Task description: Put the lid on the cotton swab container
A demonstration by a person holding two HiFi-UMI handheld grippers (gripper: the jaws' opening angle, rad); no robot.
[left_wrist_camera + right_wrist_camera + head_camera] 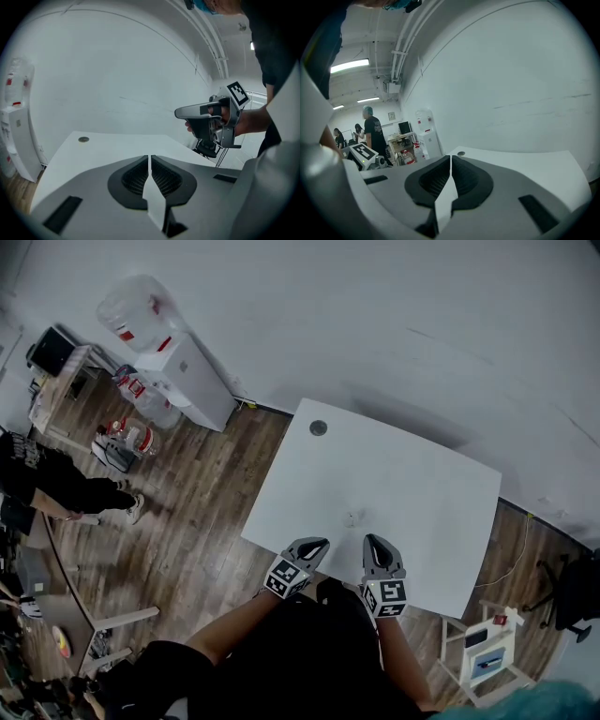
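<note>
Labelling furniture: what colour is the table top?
White table; clearest in the head view.

A table stands against the wall. A round disc lies at its far left corner, and a small item, too faint to identify, sits near its near edge. Over that near edge, side by side, are the left gripper and the right gripper. A water dispenser stands on the floor left of the table, and a small rack stands to its near right.

Your left gripper and right gripper are held side by side, close in front of your torso, both angled slightly downward. Fingers on each are pressed together, gripping nothing. Both forearms reach forward, roughly parallel.
</note>
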